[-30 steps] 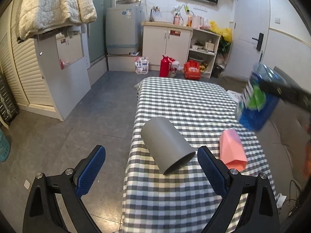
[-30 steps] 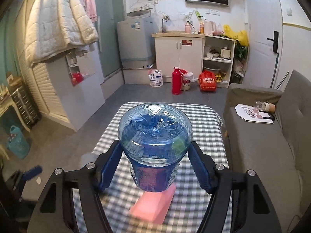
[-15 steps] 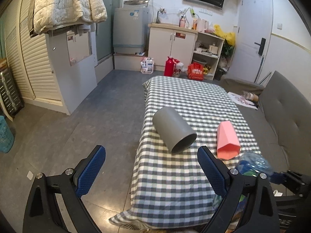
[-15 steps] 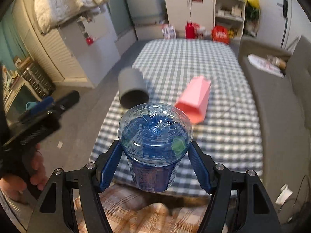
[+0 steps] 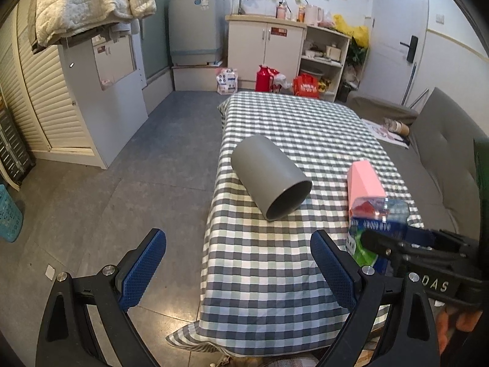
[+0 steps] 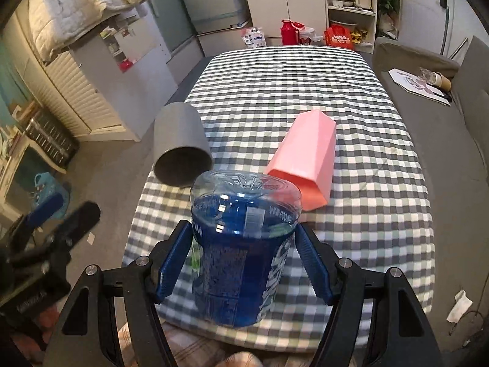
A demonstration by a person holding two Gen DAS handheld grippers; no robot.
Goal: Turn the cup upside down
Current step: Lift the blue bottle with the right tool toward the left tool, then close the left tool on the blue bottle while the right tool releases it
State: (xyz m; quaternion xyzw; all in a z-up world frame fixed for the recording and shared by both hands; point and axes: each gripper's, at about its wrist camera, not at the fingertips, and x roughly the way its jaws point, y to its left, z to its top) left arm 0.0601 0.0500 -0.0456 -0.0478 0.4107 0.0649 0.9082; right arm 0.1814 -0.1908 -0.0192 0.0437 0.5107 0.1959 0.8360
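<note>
The right claw (image 6: 244,260) is clenched on a blue bottle (image 6: 244,244), its pads pressed to both sides of the body, and holds it above the near end of the worktop (image 6: 351,122). The left claw (image 5: 238,263) is released, jaws wide apart and holding nothing, hanging off the near left corner of the worktop over the floor.

Ahead of the left claw the grey cup (image 5: 269,177) lies on its side near the left edge, mouth turned toward the camera and to the right. A pink cup (image 5: 363,180) also lies on its side to the right, apart from the grey one.

The task does not say which cup; with the right claw full, the grey one looks like the free claw's target. To flip it well, close the pads across the round wall at mid-length, square to the cup's axis, so it cannot roll toward the edge, then lift clear of the cloth before swinging the mouth downward and setting the rim flat.

The right view shows the pink cup's open mouth and faceted sides, and how close the grey cup lies to the edge. The left view shows the grey cup's full length and the bottle's label, though blurred, probably from motion
</note>
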